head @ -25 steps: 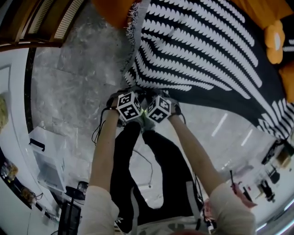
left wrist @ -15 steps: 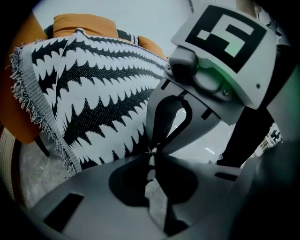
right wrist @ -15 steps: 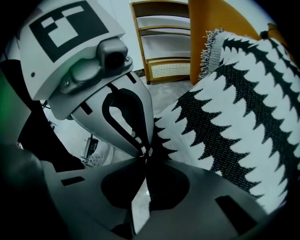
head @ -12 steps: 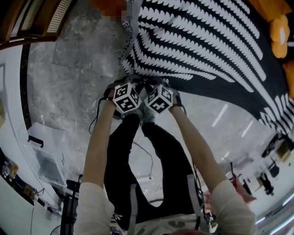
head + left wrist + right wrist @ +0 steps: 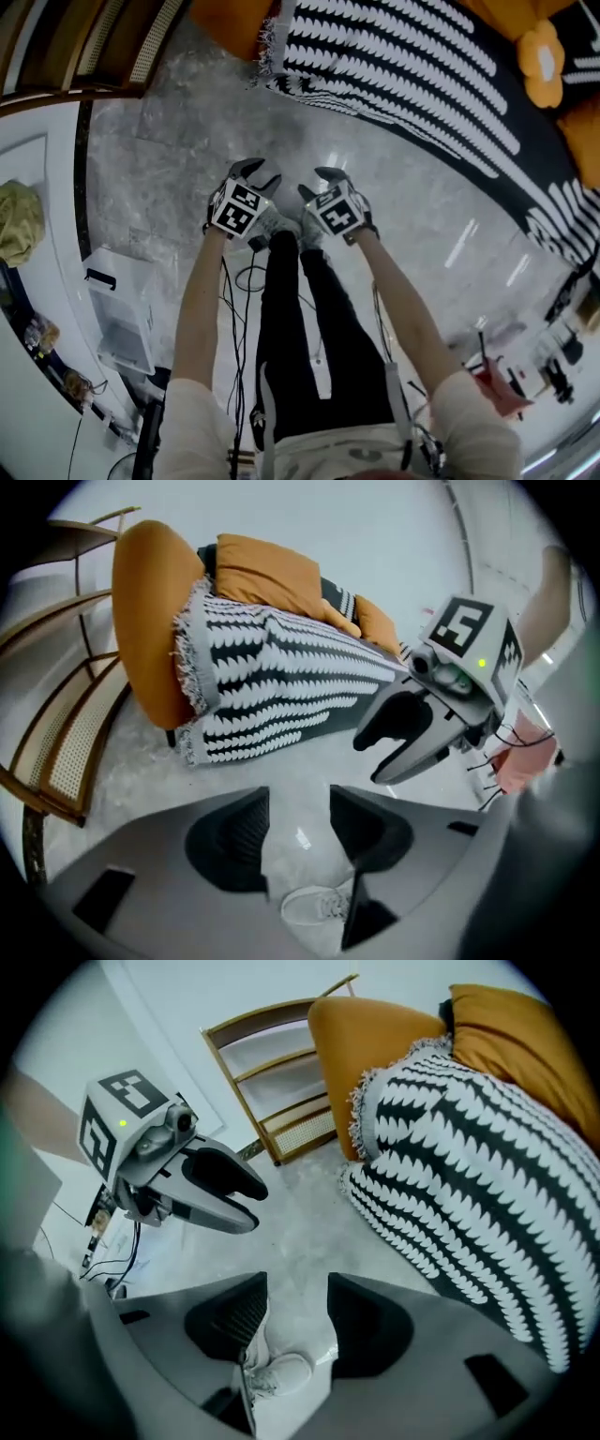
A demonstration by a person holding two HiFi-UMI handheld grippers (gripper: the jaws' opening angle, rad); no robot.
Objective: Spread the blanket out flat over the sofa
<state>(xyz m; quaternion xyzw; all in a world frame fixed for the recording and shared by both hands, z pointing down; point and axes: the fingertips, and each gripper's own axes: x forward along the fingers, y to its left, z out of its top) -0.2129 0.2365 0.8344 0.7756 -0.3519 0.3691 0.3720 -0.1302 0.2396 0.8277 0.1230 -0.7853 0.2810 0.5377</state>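
The black-and-white striped blanket (image 5: 403,75) lies draped over the orange sofa (image 5: 234,19), its fringed end hanging over the armrest and its lower edge near the floor. It also fills the left gripper view (image 5: 281,677) and the right gripper view (image 5: 469,1166). My left gripper (image 5: 258,175) and right gripper (image 5: 317,183) hover side by side over bare floor, apart from the blanket. Both pairs of jaws have just been opening and hold nothing. Between the left gripper's (image 5: 298,832) jaws and the right gripper's (image 5: 297,1312) jaws only floor and a white shoe show.
A wooden rattan shelf (image 5: 281,1082) stands beside the sofa's armrest. Orange cushions (image 5: 267,569) lean on the sofa's back. The person's legs (image 5: 281,319) and loose cables (image 5: 248,281) are below the grippers. A white cabinet (image 5: 117,319) stands at the left.
Both grippers were shut at the blanket's lower edge; now they have let go, opened and risen away from it. The blanket's edge has dropped back toward the sofa.
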